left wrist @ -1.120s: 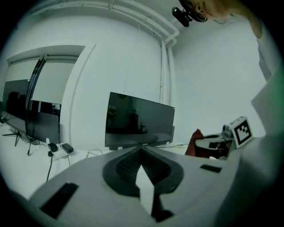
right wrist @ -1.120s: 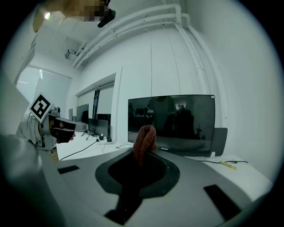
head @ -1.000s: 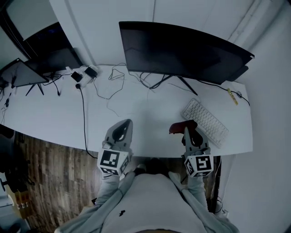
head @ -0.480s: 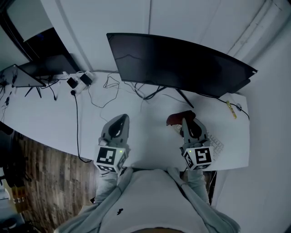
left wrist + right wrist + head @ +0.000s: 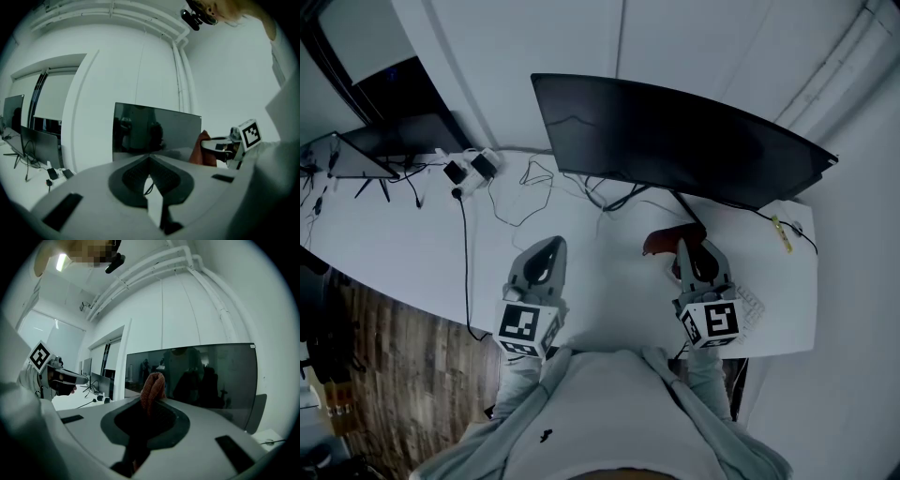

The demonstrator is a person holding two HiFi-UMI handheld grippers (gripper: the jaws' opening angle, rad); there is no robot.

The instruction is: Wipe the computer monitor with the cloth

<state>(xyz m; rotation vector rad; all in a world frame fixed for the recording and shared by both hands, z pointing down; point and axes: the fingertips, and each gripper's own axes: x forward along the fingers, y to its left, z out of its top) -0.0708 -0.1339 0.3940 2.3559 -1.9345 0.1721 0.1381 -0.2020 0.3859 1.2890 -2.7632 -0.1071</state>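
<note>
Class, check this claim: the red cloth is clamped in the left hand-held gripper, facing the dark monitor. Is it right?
No: the right hand-held gripper clamps the red cloth, as the right gripper view shows; it faces the dark monitor.

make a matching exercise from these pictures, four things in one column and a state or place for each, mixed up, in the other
Things
1. cloth
2. monitor
3. left gripper
4. keyboard

States or places
A. jaws together, nothing between them
B. dark screen, standing at the back of the desk
C. white, partly hidden by the right gripper
D. reddish, pinched in the right gripper's jaws

Pairs: 1-D, 2-B, 3-A, 4-C
</note>
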